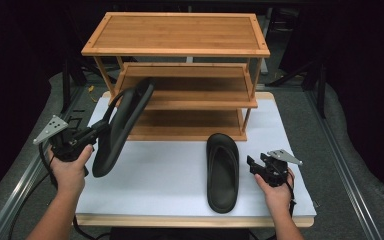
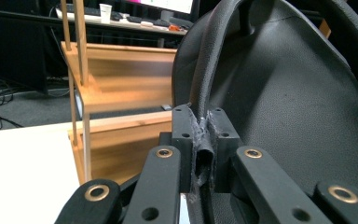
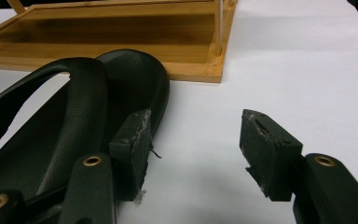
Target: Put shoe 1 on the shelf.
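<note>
Two black flip-flop sandals. One sandal (image 1: 121, 125) hangs tilted off the table in front of the bamboo rack's left side, its toe end up near the middle shelf. My left gripper (image 1: 101, 131) is shut on its strap (image 2: 204, 154), which is pinched between the pads in the left gripper view. The other sandal (image 1: 223, 171) lies flat on the white table top, sole down, toward the right. My right gripper (image 1: 252, 165) stands open just right of it, nothing between its fingers (image 3: 269, 156), with the sandal (image 3: 74, 121) beside its left pad.
A three-tier bamboo shoe rack (image 1: 180, 50) stands at the back of the white table (image 1: 170, 175); its shelves hold nothing. The bottom shelf (image 3: 121, 42) lies just beyond the lying sandal. Dark floor and stands surround the table.
</note>
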